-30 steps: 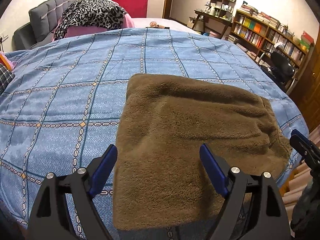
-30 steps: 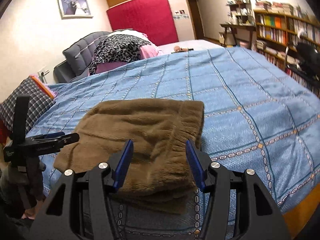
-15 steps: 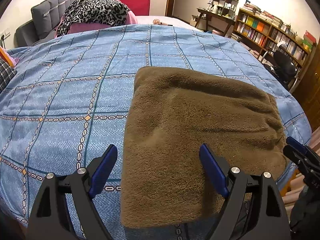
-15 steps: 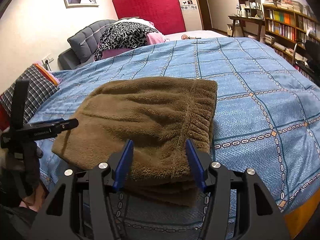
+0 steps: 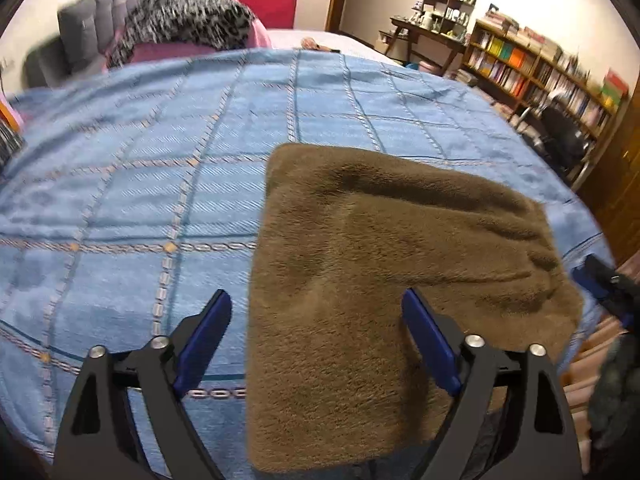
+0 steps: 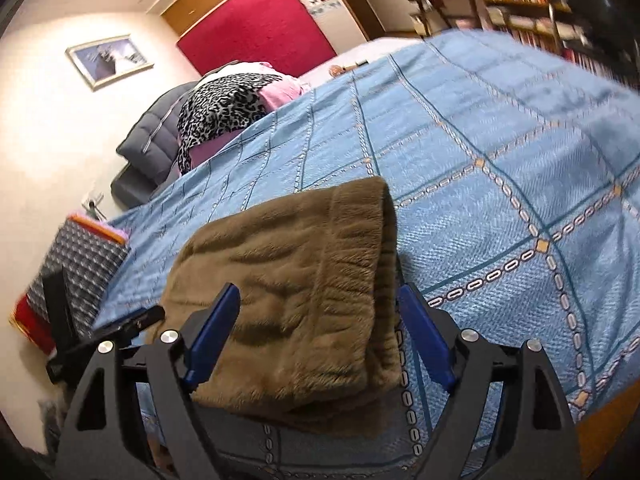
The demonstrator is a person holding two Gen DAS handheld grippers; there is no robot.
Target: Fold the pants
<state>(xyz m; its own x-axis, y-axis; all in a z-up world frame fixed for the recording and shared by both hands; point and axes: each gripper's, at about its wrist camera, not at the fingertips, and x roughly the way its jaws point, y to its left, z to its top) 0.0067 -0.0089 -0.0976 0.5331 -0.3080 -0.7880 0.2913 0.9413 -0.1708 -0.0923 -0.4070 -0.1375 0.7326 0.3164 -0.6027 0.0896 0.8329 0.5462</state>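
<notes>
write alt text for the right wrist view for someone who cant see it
Folded brown fleece pants lie near the edge of a blue checked bedspread, between the spread fingers of the right gripper, which has just been opening and pinches nothing.

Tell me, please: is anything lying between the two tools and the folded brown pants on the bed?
Nothing visible is. The brown pants lie folded on the blue bedspread, directly in front of the open left tool and the right tool, whose jaws have just been opening.
</notes>
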